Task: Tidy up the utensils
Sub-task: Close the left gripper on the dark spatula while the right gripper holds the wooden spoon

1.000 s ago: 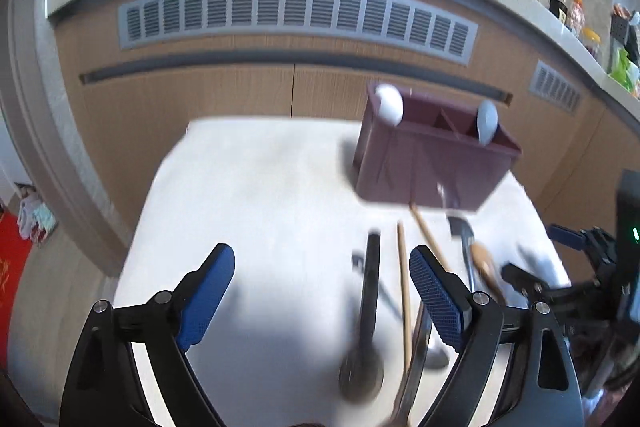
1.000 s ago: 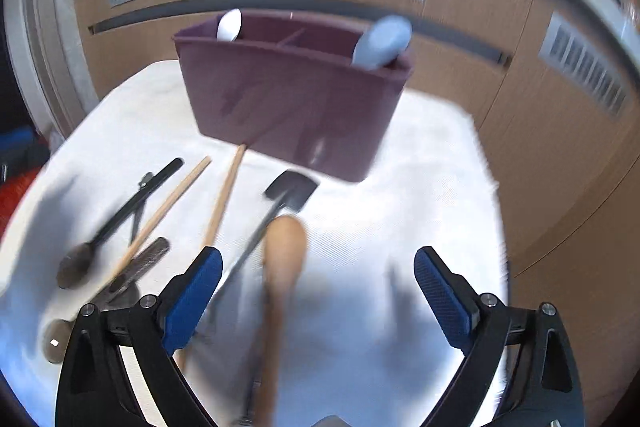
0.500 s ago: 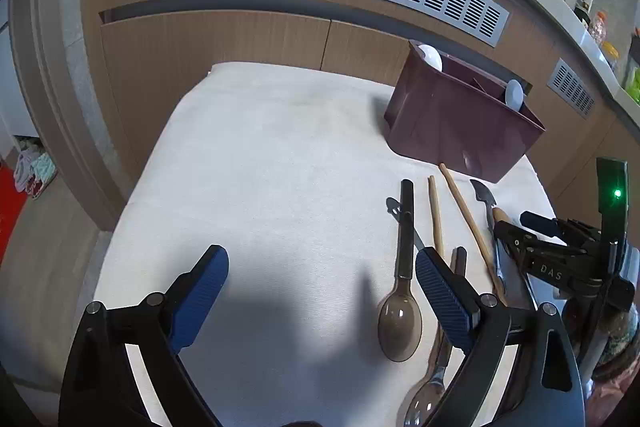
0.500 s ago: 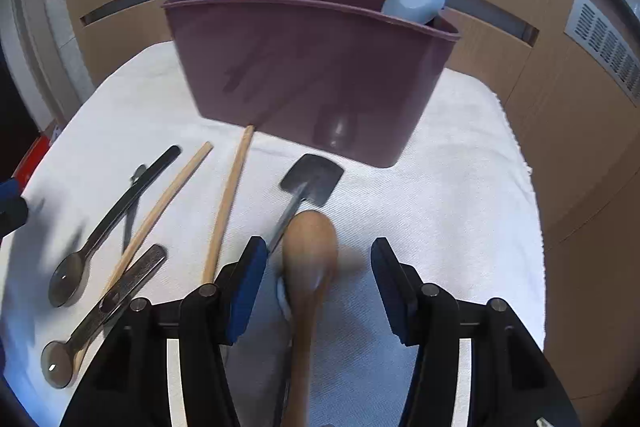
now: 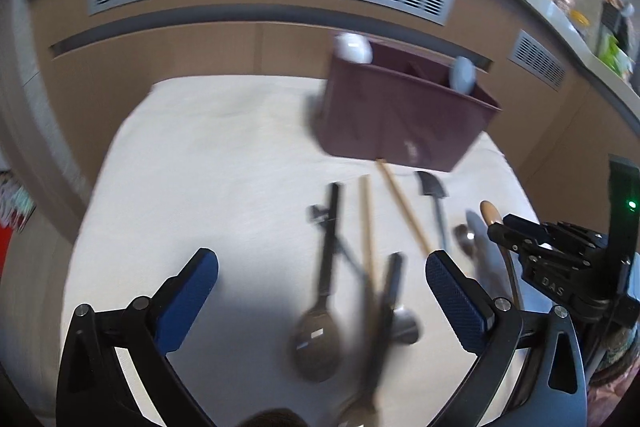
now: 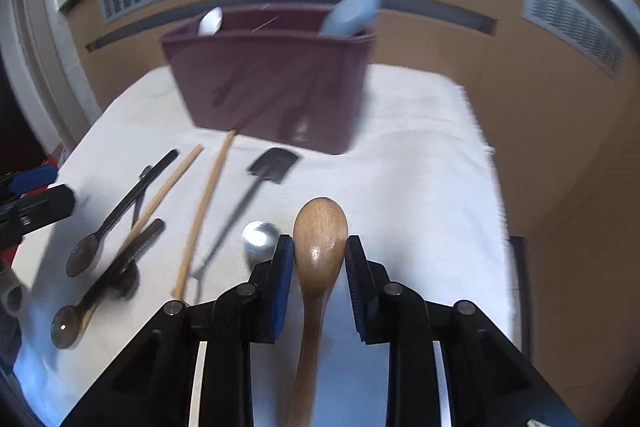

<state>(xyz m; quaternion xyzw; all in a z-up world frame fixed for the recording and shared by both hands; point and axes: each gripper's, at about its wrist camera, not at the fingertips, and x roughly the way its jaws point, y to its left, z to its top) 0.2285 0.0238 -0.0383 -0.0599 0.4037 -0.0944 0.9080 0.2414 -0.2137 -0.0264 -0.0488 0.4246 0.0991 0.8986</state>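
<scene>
The right claw [image 6: 320, 263] is closed on the wooden spoon [image 6: 319, 239], its blue pads pressed against either side of the bowl while the handle runs back between the black arms, above the white-clothed desk [image 6: 420, 187]. The left claw [image 5: 320, 291] hangs wide open with nothing between its pads, over the dark spoons [image 5: 320, 339] and wooden chopsticks [image 5: 366, 219] that lie loose on the cloth. Beyond them, at the far side of the desk, stands the maroon utensil caddy [image 6: 272, 87], holding a white spoon [image 6: 211, 21] at its left end and a pale blue spoon [image 6: 351, 13] at its right, with a black spatula [image 6: 272, 167] lying just in front of it.
</scene>
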